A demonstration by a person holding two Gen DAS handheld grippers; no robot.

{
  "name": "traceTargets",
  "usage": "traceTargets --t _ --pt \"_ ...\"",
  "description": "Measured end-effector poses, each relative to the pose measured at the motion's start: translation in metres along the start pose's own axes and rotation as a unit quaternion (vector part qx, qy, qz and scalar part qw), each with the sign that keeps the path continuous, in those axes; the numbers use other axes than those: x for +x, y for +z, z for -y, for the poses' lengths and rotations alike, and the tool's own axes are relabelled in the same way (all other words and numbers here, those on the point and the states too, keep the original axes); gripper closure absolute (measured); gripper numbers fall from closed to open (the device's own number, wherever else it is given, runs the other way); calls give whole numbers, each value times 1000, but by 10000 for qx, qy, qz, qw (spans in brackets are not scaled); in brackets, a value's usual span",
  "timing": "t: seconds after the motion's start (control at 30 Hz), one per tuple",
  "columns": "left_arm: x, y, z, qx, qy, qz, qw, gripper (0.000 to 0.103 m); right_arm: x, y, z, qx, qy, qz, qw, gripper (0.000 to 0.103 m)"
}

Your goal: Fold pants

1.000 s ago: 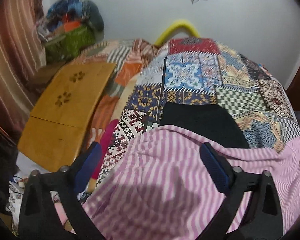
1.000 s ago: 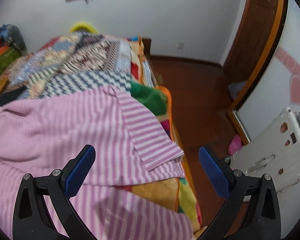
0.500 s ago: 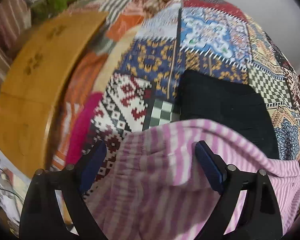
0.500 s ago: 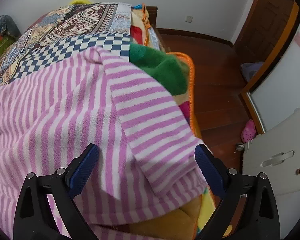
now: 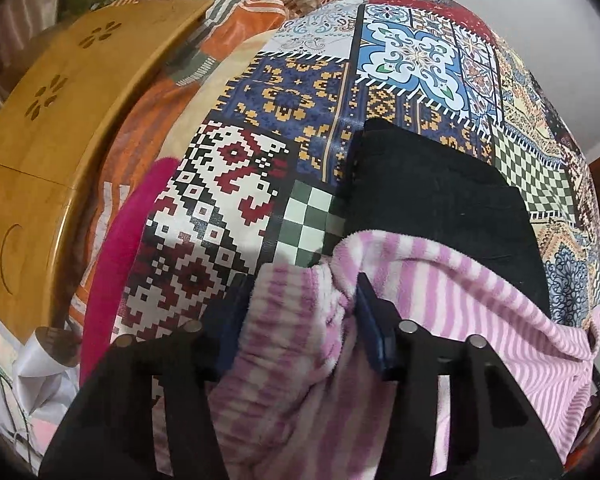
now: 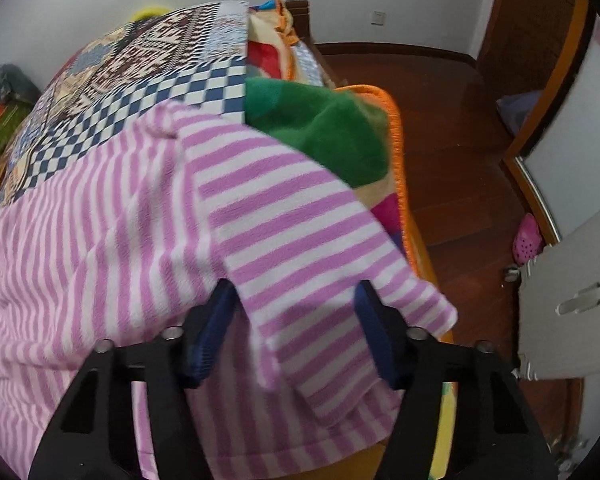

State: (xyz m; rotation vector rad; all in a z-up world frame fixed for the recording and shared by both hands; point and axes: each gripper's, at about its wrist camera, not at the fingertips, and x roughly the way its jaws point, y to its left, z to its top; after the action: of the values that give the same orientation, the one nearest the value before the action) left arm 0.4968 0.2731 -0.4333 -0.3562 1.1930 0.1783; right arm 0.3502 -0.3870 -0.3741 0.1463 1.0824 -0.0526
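Note:
Pink-and-white striped fleece pants (image 5: 460,300) lie across a patchwork bedspread (image 5: 292,92). My left gripper (image 5: 300,316) has closed most of the way on a bunched edge of the pants, with fabric filling the gap between its blue pads. In the right wrist view the pants (image 6: 100,220) spread to the left, and one leg end (image 6: 300,220) drapes toward the bed's edge. My right gripper (image 6: 296,324) is part closed around that leg end, with striped fabric between its pads.
A folded black garment (image 5: 432,188) lies on the bed just beyond the pants. A wooden lap table (image 5: 60,92) lies at the left. A green and orange blanket (image 6: 320,120) lines the bed's right edge above a wood floor (image 6: 440,120). A white suitcase (image 6: 572,300) stands at the right.
Both grippers have come down onto the pants and narrowed from wide open to closed on fabric. The left has bunched up the pants' edge; the right has closed around the leg end.

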Motion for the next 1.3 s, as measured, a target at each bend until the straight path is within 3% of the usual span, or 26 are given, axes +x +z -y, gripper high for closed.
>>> traceTargets --t 0.07,0.17,0.4,0.83,1.3 --pt "-2 0 2 52 56 56 10000 57 6 4 6 -32 -174 -100 9998 82" --pt "-9 3 4 137 85 199 9997 62 13 5 15 56 -178 -144 9997 94" --pt "-38 7 13 403 311 598 9969 73 -5 16 27 339 -368 391 9980 96" --pt "-143 4 18 456 256 1541 9867 80 -83 33 16 435 -401 1322 9895 96" --pt "-249 -83 1 616 -51 1999 9779 84 -179 -9 10 203 -213 1947 9804 96"
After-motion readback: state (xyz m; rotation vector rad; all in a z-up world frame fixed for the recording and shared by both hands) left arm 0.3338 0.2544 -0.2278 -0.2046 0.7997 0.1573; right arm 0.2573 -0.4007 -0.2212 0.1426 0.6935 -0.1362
